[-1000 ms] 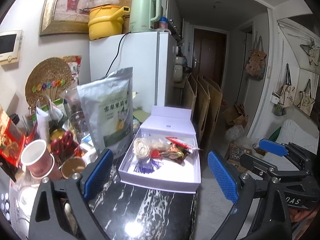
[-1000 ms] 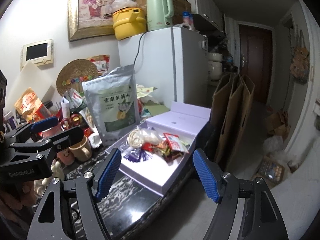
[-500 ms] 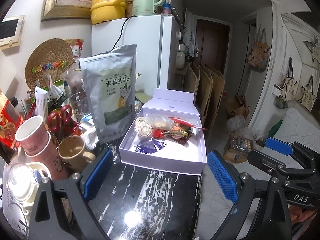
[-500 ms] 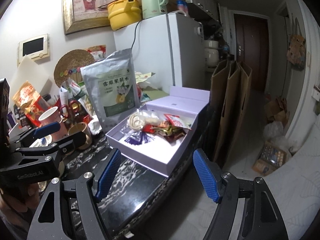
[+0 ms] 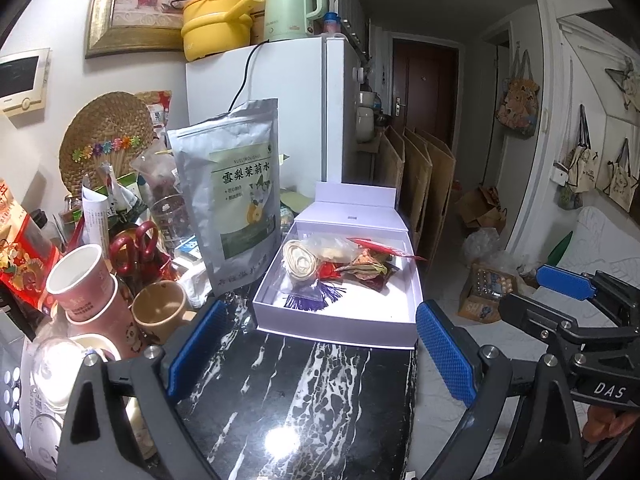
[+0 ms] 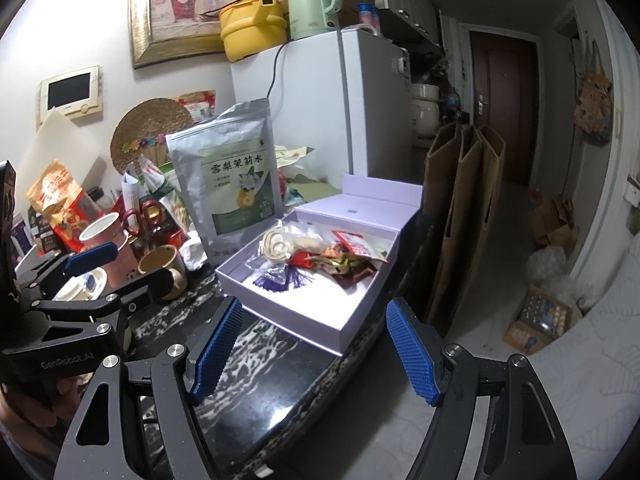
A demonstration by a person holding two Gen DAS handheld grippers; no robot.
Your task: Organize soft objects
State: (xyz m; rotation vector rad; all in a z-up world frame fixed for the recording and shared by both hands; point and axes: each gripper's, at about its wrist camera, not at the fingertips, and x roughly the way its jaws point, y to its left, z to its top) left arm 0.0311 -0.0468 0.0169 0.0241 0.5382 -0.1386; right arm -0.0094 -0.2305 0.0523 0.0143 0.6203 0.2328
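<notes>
An open lavender box (image 5: pixel 336 326) sits on the black marble counter (image 5: pixel 280 396). In it lie a cream rolled cloth flower (image 5: pixel 300 264), a purple tassel (image 5: pixel 316 298) and several crinkly snack packets (image 5: pixel 368 270). My left gripper (image 5: pixel 320 350) hovers open just in front of the box, nothing between its blue pads. My right gripper (image 6: pixel 316 348) is open too, over the counter's right edge near the box (image 6: pixel 280 314), with the flower (image 6: pixel 276 246) and tassel (image 6: pixel 284 280) ahead. Each gripper shows in the other's view: right (image 5: pixel 540 298), left (image 6: pixel 124 268).
A tall silver pouch (image 5: pixel 240 200) stands left of the box. Cups (image 5: pixel 158 312), red scissors (image 5: pixel 134 246) and packets crowd the counter's left side. A white fridge (image 5: pixel 292 120) stands behind. Right of the counter are brown paper bags (image 6: pixel 464 220) and the floor.
Both grippers have sunk a little toward the counter, mostly in the first half second. The cups and the counter top show more. Both jaws stay as wide as before.
</notes>
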